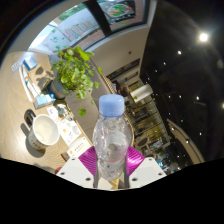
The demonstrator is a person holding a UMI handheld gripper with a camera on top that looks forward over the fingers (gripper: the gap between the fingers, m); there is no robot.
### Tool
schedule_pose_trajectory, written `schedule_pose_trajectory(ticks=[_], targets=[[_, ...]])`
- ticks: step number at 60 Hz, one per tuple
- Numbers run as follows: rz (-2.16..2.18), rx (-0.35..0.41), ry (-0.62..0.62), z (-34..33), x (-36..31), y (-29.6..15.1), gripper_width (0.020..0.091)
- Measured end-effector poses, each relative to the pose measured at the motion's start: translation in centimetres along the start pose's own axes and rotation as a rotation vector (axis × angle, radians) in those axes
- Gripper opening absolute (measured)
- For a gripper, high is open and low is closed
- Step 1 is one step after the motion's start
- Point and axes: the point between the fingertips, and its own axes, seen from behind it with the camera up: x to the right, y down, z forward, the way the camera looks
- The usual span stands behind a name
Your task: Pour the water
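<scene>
The bottle (111,145) stands upright at the lower middle of the frame, right between the fingers; it is clear plastic with a pale blue cap (111,104) at the top, and its body rises well above the fingers; the gripper (111,167) sits at the bottom centre, its two white fingers (75,169) showing on either side of the bottle's base; the magenta pads (88,158) lie against the bottle's lower sides, left and right, with no gap visible, so the jaws look clamped on the bottle; whether water is inside cannot be told.

Left of the bottle, in the middle left of the frame, a white cup (45,129) sits on a pale table (20,105); above it, in the upper left, a leafy green plant (75,68) stands on the same table, well apart from the bottle; a few small items lie near the plant, too small to make out; behind the plant, along the upper left, bright windows (70,28) curve across the frame.

To the right of the bottle, the middle right of the frame shows a dim room with shelves or furniture (150,120), hard to make out; the upper right is dark ceiling with one bright lamp (203,37) and a few smaller spots of light.
</scene>
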Motion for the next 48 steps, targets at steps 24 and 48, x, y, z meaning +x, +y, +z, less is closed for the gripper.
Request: schedule_pose_trajectory(ticks=[24, 48], targets=[[0.796, -0.001, -0.343, 2.4, -7.9, 6.7, 0.0347], [0.901, -0.026, -0.405, 4.6, -13.2, 11.8, 0.0373]])
